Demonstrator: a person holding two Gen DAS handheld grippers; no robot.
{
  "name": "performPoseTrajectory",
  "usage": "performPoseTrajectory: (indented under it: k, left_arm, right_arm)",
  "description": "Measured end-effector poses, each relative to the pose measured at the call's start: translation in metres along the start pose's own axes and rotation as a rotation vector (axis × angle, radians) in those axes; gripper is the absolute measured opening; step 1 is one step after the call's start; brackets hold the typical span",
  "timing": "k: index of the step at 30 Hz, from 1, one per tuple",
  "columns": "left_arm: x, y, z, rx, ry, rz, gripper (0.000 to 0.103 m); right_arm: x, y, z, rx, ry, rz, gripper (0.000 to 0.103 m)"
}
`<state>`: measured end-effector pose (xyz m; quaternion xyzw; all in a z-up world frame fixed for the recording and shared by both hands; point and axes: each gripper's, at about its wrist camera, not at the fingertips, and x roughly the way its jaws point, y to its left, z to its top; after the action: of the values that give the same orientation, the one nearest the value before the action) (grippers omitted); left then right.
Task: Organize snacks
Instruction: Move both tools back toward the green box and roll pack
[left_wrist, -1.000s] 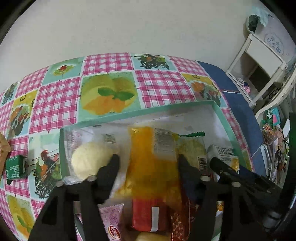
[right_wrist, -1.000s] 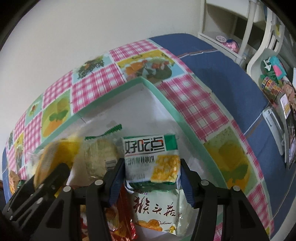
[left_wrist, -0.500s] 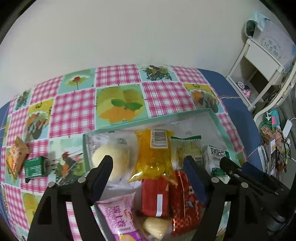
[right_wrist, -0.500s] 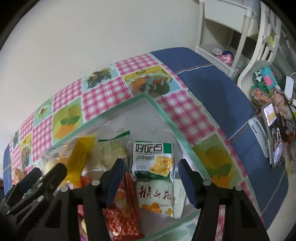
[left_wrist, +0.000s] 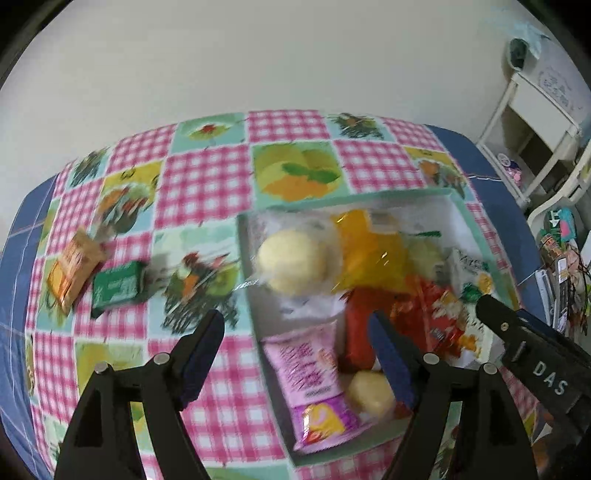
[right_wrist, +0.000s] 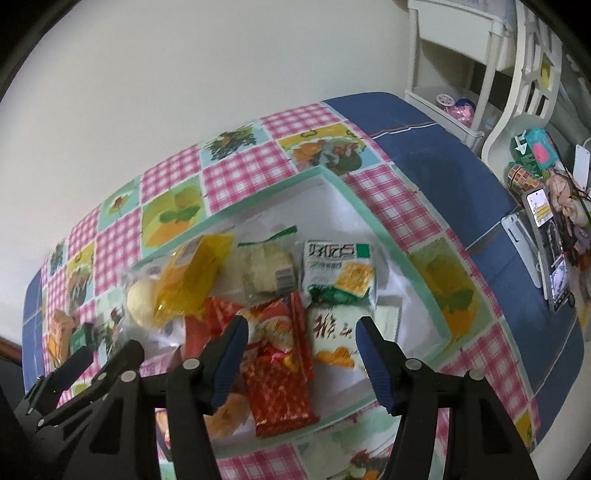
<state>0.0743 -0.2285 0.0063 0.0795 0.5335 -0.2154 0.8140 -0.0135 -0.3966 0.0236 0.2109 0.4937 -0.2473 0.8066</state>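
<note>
Left wrist view: left gripper (left_wrist: 297, 336) wide open, nothing betw. jaws, hanging over near-left edge of box (left_wrist: 476, 229). Right gripper (right_wrist: 299, 343) part open, also empty, above red packet (right_wrist: 280, 373) inside box. Most snacks in box: bun (left_wrist: 291, 262), yellow bag (left_wrist: 365, 251), pink packet (left_wrist: 314, 373), green-white packet (right_wrist: 338, 271). Two not in: orange packet (left_wrist: 74, 266) and green carton (left_wrist: 118, 284), on tablecloth (left_wrist: 207, 184) well left of box.

Risks, as judgement: box crowded, so dropping more on top could slide packets over low rim; blind reach left could nudge carton toward table edge; soft bun could get squashed.

Vs 1 s ago: both grippers up and back from box, left jaws wider, yellow bag no longer betw. them; green-white packet no longer betw. right jaws.
</note>
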Motion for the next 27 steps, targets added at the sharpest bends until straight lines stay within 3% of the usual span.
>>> performPoseTrajectory:
  k: [12,23,25,27]
  left_arm:
    - [-0.010,0.034,-0.028,-0.099,0.020,0.029,0.085]
    - [-0.005,0.053,-0.024,-0.150,0.013,0.059,0.091]
    - [-0.003,0.056,-0.024,-0.163,0.016,0.052,0.092]
    - [0.000,0.059,-0.024,-0.176,0.025,0.040,0.093]
  right_arm:
    - [-0.002,0.017,-0.031,-0.058,0.037,0.021,0.065]
    - [0.009,0.024,-0.031,-0.080,0.072,0.019,0.068]
    - [0.012,0.025,-0.031,-0.086,0.079,0.017,0.071]
    - [0.015,0.026,-0.032,-0.092,0.080,0.013,0.083]
